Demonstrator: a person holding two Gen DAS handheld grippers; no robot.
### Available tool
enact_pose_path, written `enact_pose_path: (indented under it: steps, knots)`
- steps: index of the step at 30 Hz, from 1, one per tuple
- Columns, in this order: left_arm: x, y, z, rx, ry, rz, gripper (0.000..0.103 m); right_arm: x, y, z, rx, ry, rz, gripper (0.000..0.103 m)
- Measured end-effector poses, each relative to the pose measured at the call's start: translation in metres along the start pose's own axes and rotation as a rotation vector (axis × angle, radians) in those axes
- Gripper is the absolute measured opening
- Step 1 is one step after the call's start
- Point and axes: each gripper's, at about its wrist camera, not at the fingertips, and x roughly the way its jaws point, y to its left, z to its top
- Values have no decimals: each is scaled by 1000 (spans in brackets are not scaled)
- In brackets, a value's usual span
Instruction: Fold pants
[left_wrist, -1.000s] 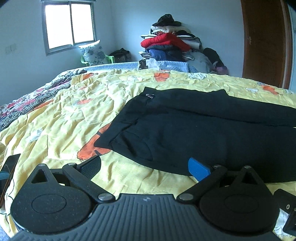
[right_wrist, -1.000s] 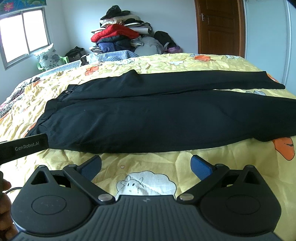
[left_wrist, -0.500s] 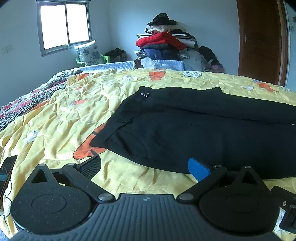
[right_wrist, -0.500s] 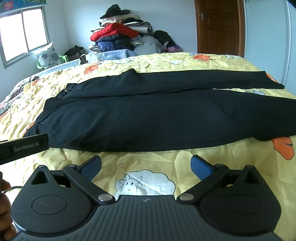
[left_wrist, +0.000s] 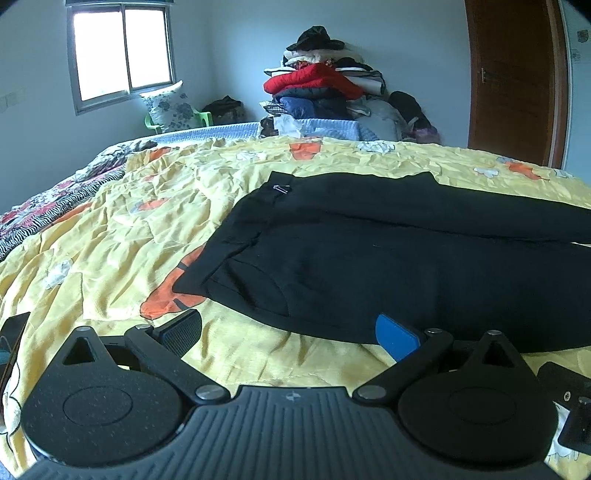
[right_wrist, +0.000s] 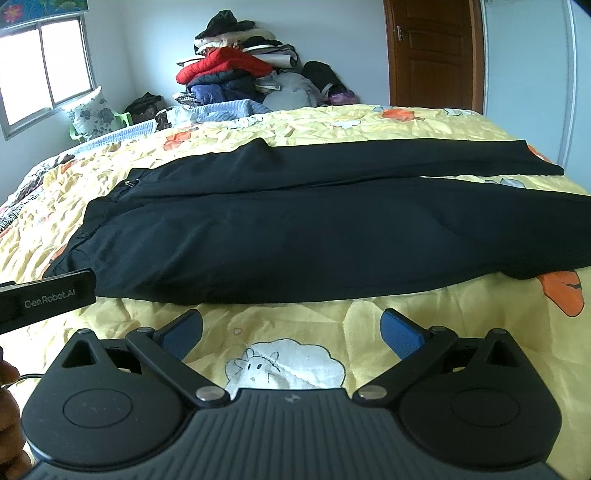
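Note:
Black pants (right_wrist: 295, 229) lie spread flat across the yellow patterned bedspread (right_wrist: 332, 122), waist to the left, both legs running right. In the left wrist view the waist end of the pants (left_wrist: 369, 258) fills the middle, with a small metal clasp (left_wrist: 281, 188) at the waistband. My left gripper (left_wrist: 288, 332) is open, low over the near edge of the pants by the waist, its right blue pad at the hem. My right gripper (right_wrist: 291, 330) is open over bare bedspread, just short of the near leg. Neither holds anything.
A tall pile of clothes (right_wrist: 236, 74) stands behind the bed, with a green chair and pillow (left_wrist: 170, 107) by the window. A brown door (right_wrist: 434, 55) is at the back right. A striped blanket (left_wrist: 55, 206) covers the left bed edge. A dark phone (left_wrist: 11, 339) lies near left.
Both views have crept slightly lower and nearer the pants. The pants themselves have not moved and both grippers stayed open.

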Motion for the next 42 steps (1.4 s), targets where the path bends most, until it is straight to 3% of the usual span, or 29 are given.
enact_pose_path:
  steps: [35,38,42]
  knots:
    - [5,-3,-1,32,11,-22,102,-1,6,1,-28,5,80,103]
    - [6,-2,4,51,-2,-39,102,-5,12,13,-98,-51,102,103]
    - [11,14,17,25,-15,-75,102,-11,18,54,-225,-220,127,103]
